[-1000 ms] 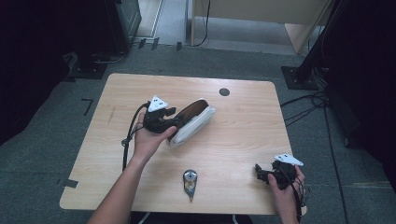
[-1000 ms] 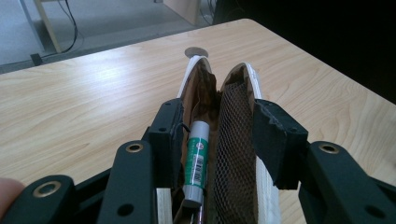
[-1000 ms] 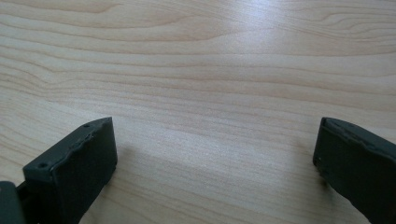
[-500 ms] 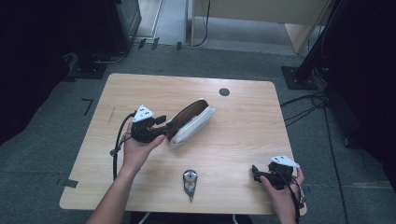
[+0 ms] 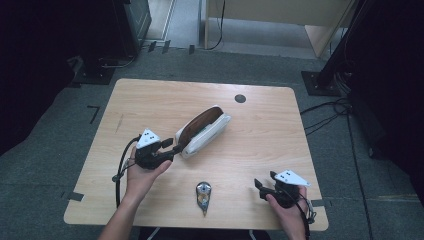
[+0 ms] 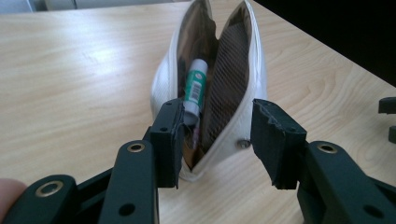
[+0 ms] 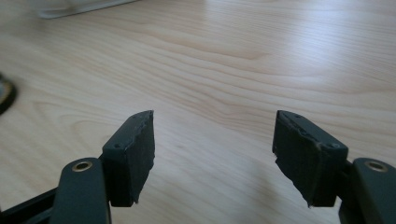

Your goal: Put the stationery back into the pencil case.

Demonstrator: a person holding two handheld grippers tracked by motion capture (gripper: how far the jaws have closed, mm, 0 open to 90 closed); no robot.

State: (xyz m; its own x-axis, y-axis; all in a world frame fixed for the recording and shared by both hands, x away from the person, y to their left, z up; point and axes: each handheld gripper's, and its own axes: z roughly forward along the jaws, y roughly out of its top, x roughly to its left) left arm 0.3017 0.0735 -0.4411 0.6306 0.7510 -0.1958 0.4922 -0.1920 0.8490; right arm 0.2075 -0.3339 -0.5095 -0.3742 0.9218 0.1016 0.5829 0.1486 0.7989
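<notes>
My left gripper (image 5: 176, 148) sits at the near end of the white pouch (image 5: 204, 131), which lies unzipped on the wooden table (image 5: 150, 100), slanting away toward the middle. Its 2 jaws are partly spread. In the left gripper view, 1 jaw reaches into the pouch's (image 6: 210, 93) mouth and touches the tube with the green label (image 6: 196, 86) inside, while the other stands just outside the white wall, so that wall lies between them; I cannot tell whether the pads actually press on it. My right gripper (image 5: 258, 186) hovers near the table's front right edge, well apart from the pouch. Its jaws (image 7: 212, 154) have just been closing, yet they stand apart with only bare wood between them. A small metal piece (image 5: 203, 194) lies at the front edge between my hands.
</notes>
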